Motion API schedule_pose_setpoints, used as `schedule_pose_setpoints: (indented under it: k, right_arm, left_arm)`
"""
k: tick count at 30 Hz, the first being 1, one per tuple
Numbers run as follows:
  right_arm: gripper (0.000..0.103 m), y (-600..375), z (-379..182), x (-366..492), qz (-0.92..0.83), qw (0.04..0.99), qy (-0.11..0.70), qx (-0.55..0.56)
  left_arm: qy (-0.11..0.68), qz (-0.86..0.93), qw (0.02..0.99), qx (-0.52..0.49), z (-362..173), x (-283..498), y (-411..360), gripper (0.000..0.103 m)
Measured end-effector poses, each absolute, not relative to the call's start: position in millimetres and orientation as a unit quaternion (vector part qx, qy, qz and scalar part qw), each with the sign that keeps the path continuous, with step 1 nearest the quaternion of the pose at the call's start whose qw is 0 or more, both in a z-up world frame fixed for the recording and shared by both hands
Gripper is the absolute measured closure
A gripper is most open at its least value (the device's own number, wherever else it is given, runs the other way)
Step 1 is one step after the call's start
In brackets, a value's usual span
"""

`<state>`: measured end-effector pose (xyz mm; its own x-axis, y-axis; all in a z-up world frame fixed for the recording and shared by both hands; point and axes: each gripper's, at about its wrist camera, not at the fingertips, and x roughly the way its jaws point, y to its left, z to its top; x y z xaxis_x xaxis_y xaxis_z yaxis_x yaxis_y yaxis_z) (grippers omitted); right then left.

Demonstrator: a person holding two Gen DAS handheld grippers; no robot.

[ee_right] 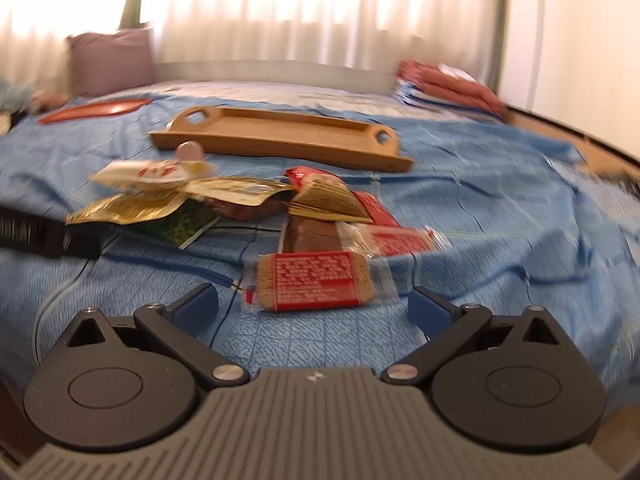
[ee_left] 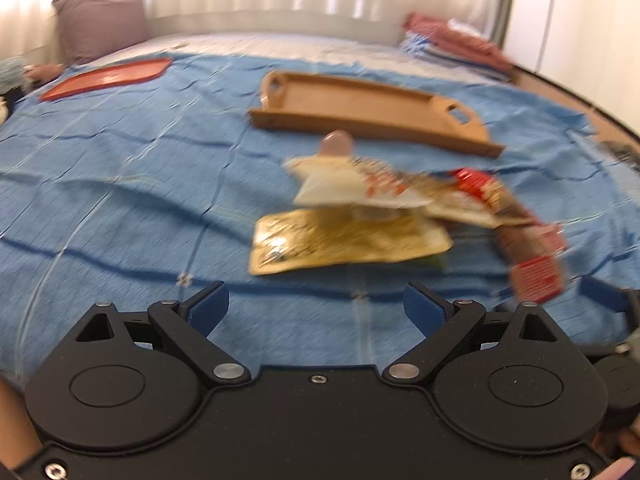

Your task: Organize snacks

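1. On the blue bedspread (ee_right: 500, 216), the snack packets (ee_right: 224, 200) lie heaped at twelve o'clock of both grippers, just short of the empty wooden tray (ee_right: 280, 136) (probably their destination).
2. Left gripper (ee_left: 316, 308) and right gripper (ee_right: 314, 306) both gape wide, holding nothing.
3. The red-labelled cracker pack (ee_right: 316, 280) carries print too blurred to read.

A bed (ee_right: 500, 216) under a blue cover fronts bright white curtains (ee_right: 280, 8); a mauve pillow (ee_right: 112, 60) leans at left

Bare blue bedspread (ee_right: 500, 216) lies open toward the bed's right edge; the snack pile (ee_right: 280, 216) seems to crowd the wooden tray's (ee_right: 280, 136) near side.
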<state>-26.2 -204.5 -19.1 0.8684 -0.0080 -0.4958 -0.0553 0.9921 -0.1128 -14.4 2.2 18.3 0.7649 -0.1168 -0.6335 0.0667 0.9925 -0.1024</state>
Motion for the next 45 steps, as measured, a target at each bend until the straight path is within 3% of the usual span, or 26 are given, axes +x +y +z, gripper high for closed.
schedule_pose_setpoints:
  k: [4,17,28,32,40,45]
  right_arm:
    - [0.001,-207,-18,-22,0.027,0.964,0.258,-0.057]
    - [0.031,-212,-16,-20,0.032,0.966,0.254,-0.033]
    - [0.031,-224,-11,-25,0.015,0.971,0.237,0.007]
    - [0.022,-224,-15,-23,0.013,0.97,0.241,0.006]
    - [0.019,-225,-17,-23,0.027,0.969,0.247,-0.003]
    - [0.017,-223,-20,-21,0.032,0.968,0.248,-0.01]
  left_arm:
    - [0.318,-0.063,0.945,-0.038,25,-8,-4,0.001]
    - [0.291,-0.081,0.949,-0.092,15,11,-2,0.0]
    - [0.3,-0.044,0.95,-0.082,-1,30,-16,0.0]
    - [0.294,-0.041,0.954,-0.048,-4,33,-25,0.0]
    - [0.296,-0.058,0.953,-0.032,8,28,-10,0.0]
    - [0.343,-0.078,0.936,0.009,3,21,11,0.0]
